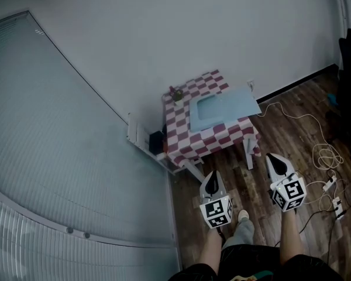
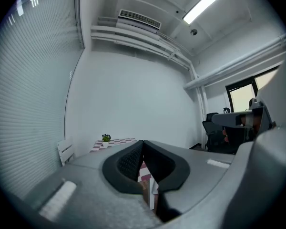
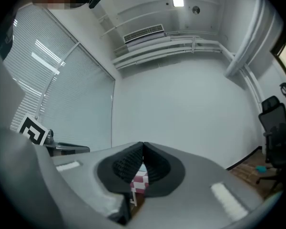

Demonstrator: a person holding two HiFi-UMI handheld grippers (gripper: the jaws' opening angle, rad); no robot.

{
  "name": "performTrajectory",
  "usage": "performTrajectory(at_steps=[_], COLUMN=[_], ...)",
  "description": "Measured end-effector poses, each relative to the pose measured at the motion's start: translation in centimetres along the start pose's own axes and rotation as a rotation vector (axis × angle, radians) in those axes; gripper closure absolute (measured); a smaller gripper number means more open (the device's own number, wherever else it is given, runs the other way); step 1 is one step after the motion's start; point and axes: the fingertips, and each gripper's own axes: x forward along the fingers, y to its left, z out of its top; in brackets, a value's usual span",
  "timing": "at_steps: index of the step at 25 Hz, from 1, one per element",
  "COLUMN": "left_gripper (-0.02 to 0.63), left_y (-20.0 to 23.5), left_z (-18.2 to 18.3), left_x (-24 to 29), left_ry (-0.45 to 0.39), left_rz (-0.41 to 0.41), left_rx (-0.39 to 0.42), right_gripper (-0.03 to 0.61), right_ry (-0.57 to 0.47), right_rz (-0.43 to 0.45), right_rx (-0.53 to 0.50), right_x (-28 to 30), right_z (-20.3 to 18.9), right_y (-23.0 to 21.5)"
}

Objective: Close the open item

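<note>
Head view: set high, aimed steeply down, well back from checkered table (image 1: 184,134) at white wall (image 1: 164,34); left gripper (image 1: 213,180) and right gripper (image 1: 277,164) in foreground. Both gripper views: low, level, facing same wall. Shared by all three: table, far off; blinds (image 1: 47,127) at left.

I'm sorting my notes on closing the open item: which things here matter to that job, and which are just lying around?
Job: blue item, table under it, left gripper, right gripper.
Lying about: plant, cables, power strip, office chair.
</note>
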Motion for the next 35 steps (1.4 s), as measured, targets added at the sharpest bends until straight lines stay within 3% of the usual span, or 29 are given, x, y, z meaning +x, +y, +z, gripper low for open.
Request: performTrajectory(at_steps=[8,19,26,35], left_gripper=[0.604,0.604,0.604,0.604], left_y=[-0.3,5.0,11.3,13.0], left_z=[-5.1,-10.6,-9.7,-8.7], left_x=[6.7,16.8,21.8,25.6], left_ry=[0.106,0.242,0.238,0.188], left_rz=[-0.068,-0.044,0.048,0.039], left_rx=[-0.019,-0.113,-0.159,-0.193], right_gripper=[0.577,0.577,0.577,0.577], right_ry=[0.096,0.268,0.330,0.329], right_rz=[-0.080,-0.073,-0.044,0.010], right_rx=[0.054,0.039,-0.015,-0.087], right_x=[4.8,16.4,23.5,29.1], right_z=[-5.2,-10.9,-10.4,-8.9], right_y=[-4.0,-5.5,-5.4,-4.1])
